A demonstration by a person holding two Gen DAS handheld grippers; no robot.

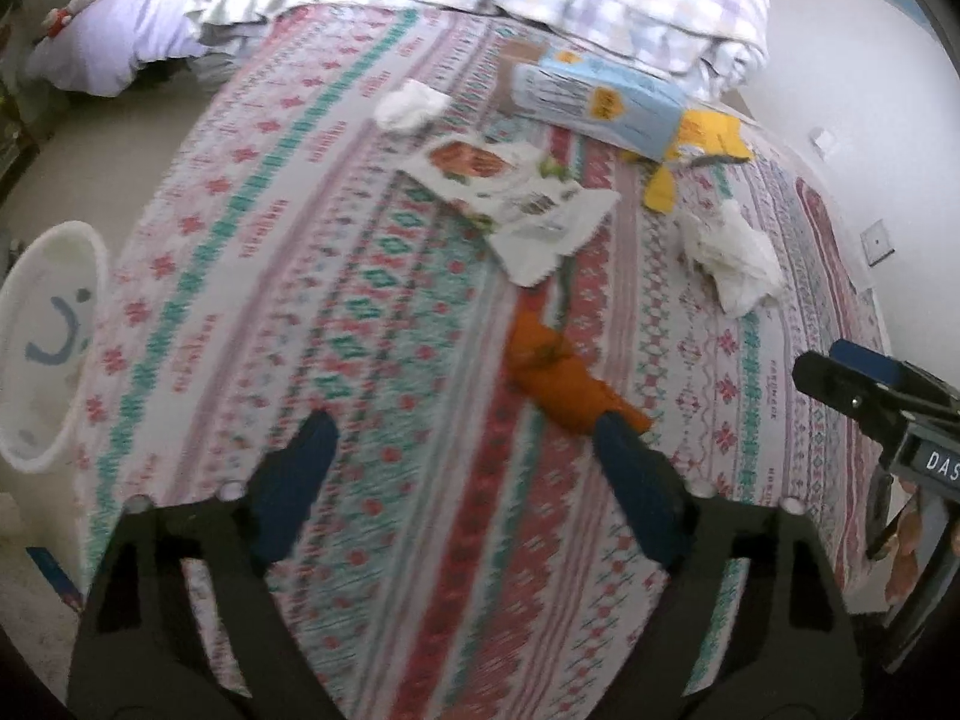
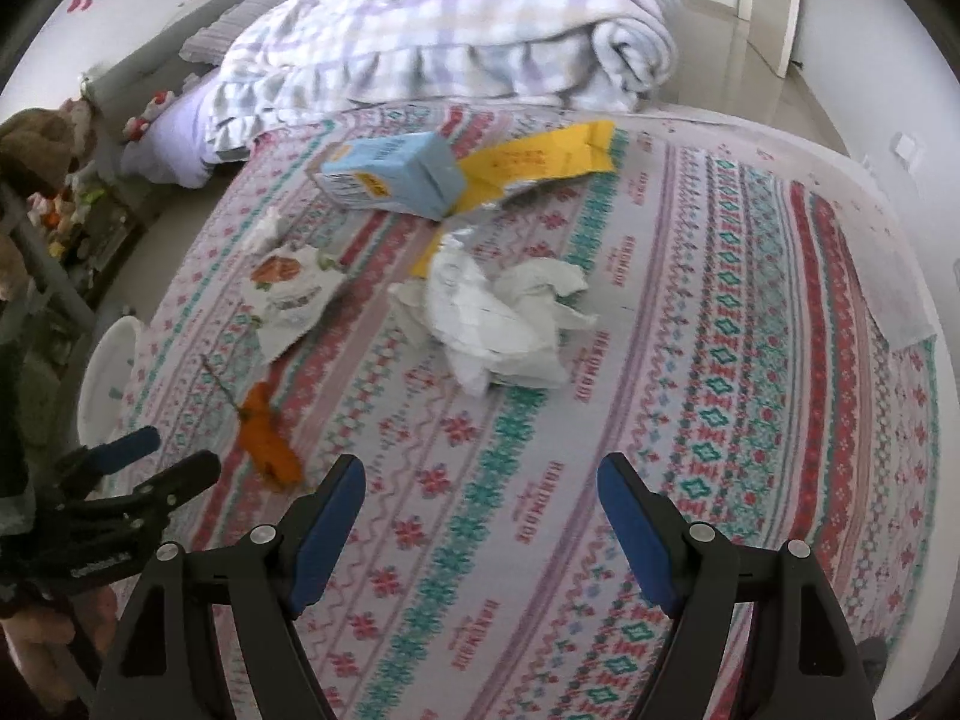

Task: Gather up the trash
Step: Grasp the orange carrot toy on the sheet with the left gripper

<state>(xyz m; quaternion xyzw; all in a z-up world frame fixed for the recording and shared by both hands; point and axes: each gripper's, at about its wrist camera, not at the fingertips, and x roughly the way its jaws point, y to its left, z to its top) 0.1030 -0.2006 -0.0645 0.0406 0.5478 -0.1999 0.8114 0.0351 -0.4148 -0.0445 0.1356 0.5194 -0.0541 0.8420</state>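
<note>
Fingers: both pairs spread, empty | left view alone: white bin [image 1: 51, 354], seemingly smiley-marked

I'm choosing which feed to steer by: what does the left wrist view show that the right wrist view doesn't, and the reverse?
Only the left wrist view: the inside of the white bin, with its smiley face, and the right gripper at the frame's right edge.

Only the right wrist view: the left gripper at lower left, and plush toys beside the bed.

Both: the orange wrapper, the crumpled tissue, the white snack pouch, the blue carton, the yellow bag and the plaid blanket. Both grippers' fingers stand apart, holding nothing.
</note>
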